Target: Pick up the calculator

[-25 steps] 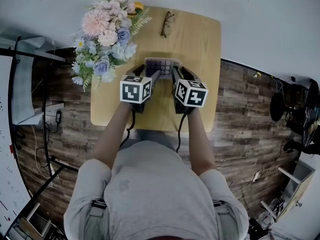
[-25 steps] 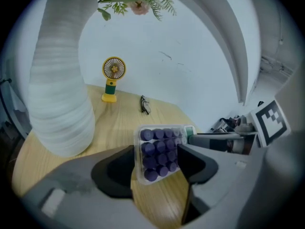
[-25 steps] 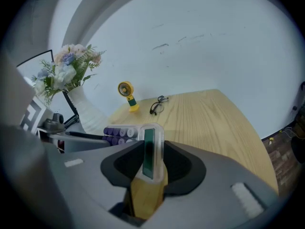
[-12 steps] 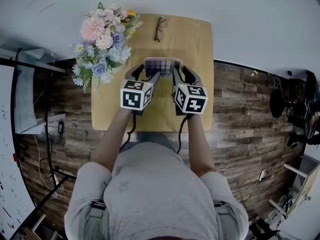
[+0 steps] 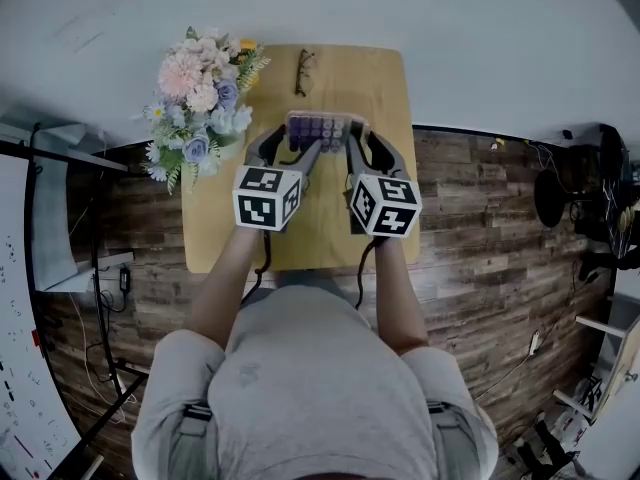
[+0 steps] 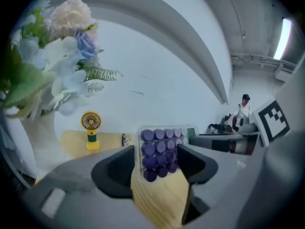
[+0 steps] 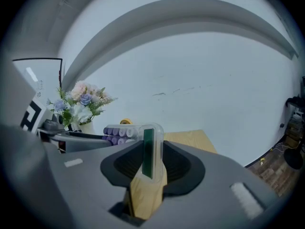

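The calculator (image 5: 325, 130), clear-cased with purple round keys, hangs above the wooden table (image 5: 385, 88), held at both ends. My left gripper (image 5: 292, 144) is shut on its key end. In the left gripper view the keys (image 6: 161, 151) sit squeezed between the two dark jaws of the left gripper (image 6: 159, 168). My right gripper (image 5: 364, 142) is shut on the end with the green display. In the right gripper view the calculator (image 7: 148, 147) shows edge-on, upright between the jaws of the right gripper (image 7: 151, 165).
A bouquet of pink, blue and white flowers (image 5: 200, 88) stands at the table's far left corner. A pair of glasses (image 5: 302, 71) lies at the far edge. A small yellow fan (image 6: 90, 129) stands near the flowers. A white wall lies beyond, wood floor around.
Both grippers have risen together with the calculator between them. The table now looks smaller and farther below them. The grip on each end is unchanged.
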A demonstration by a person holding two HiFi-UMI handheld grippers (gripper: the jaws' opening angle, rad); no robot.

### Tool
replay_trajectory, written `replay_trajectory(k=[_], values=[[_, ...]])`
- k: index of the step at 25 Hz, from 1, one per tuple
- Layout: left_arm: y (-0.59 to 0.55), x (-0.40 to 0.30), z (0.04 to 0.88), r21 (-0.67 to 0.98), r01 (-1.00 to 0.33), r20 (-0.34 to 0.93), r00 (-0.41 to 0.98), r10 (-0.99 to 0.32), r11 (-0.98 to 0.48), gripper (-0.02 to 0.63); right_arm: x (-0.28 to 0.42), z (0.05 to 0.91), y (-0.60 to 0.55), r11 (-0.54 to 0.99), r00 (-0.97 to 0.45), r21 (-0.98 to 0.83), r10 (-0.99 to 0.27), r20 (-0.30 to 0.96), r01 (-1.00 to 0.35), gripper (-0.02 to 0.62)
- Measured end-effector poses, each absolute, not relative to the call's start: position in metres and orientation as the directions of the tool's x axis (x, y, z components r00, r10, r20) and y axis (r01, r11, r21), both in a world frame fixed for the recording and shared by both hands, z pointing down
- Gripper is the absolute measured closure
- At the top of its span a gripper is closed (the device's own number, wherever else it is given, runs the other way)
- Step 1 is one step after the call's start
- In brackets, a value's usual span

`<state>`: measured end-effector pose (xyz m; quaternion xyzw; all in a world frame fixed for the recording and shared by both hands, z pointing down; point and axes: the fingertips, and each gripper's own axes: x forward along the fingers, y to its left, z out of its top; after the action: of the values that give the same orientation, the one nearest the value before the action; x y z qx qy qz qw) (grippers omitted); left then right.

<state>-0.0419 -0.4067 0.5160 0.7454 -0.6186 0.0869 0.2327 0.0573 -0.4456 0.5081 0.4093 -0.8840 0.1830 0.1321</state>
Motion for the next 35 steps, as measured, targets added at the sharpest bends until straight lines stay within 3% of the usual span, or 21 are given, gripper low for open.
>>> replay_trajectory(k=[35], values=[[-0.357, -0.02, 0.339, 0.089, -0.933, 0.067, 0.356, -0.932, -0.349, 0.33, 0.089, 0.326, -0.364, 0.458, -0.458, -0.011, -0.889, 0.016, -0.889, 0.472]])
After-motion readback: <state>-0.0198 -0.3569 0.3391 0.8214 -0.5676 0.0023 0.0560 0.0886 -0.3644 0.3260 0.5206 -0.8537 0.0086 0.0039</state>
